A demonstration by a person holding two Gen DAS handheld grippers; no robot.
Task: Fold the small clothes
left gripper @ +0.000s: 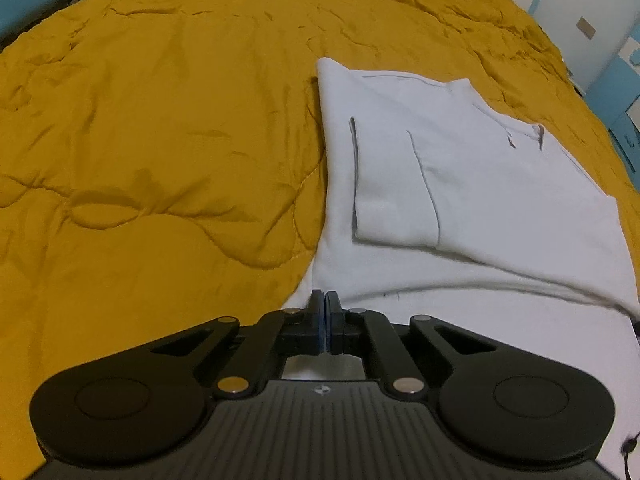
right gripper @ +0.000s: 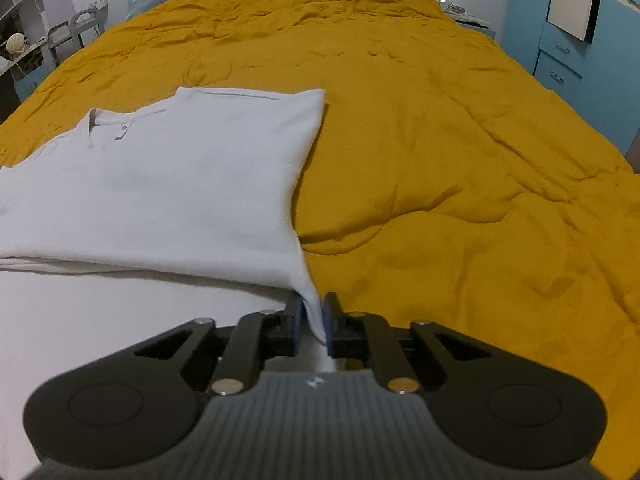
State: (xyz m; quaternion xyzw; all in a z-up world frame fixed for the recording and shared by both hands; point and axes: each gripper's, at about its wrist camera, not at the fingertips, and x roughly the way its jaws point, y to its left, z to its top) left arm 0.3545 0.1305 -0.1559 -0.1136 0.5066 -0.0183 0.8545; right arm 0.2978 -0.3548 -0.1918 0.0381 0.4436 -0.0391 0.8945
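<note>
Your left gripper (left gripper: pixel 325 322) is pointing down at the near left hem of the white polo shirt (left gripper: pixel 460 184), its blue-padded fingers (left gripper: pixel 320 326) pressed together; whether a sliver of cloth is caught between them cannot be told, since the tips are sitting right at the fabric's edge. Your right gripper (right gripper: pixel 314 322) is pinching the shirt's near right corner, a twisted tail of white cloth running down between its blue pads (right gripper: pixel 330 326) and back toward the gripper body.

The shirt is lying just ahead of both grippers on the mustard-yellow quilt (left gripper: pixel 160 140), collar (right gripper: pixel 96 120) at the far end and hem nearest you. In the left view it is spreading to the right of the gripper, one sleeve folded in over the body. In the right view it is spreading to the left, its right edge rising taut from the pinched corner.

Blue cabinets (right gripper: pixel 560 60) are standing beyond the bed on the right, and a chair (right gripper: pixel 76 28) is standing at the far left.
</note>
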